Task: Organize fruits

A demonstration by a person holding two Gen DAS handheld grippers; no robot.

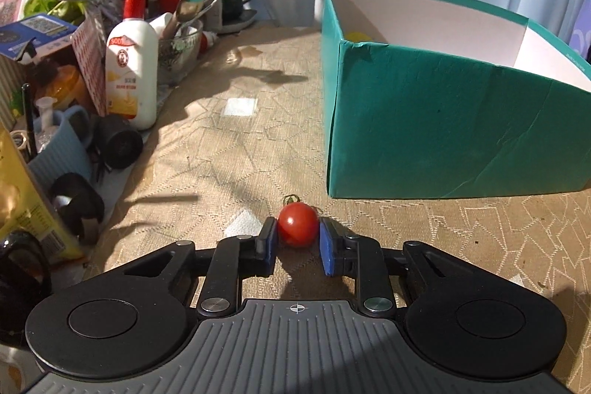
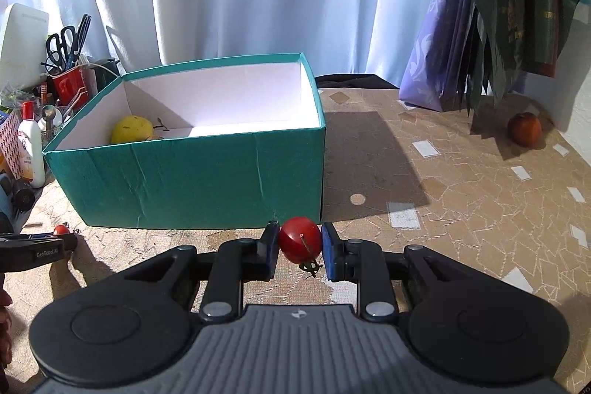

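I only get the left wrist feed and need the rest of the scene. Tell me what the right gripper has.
Observer: The right gripper has a cherry tomato between its fingers, stem pointing toward the camera.
Operator: Report what's inside the teal box.
Observer: A yellow fruit lies in the near left corner of the teal box; the rest of the visible floor is bare.
Operator: List any loose fruit.
Observer: One reddish fruit sits on the table far right, below the hanging bags.

Harsh backlight, hard shadows, fisheye-warped edges.
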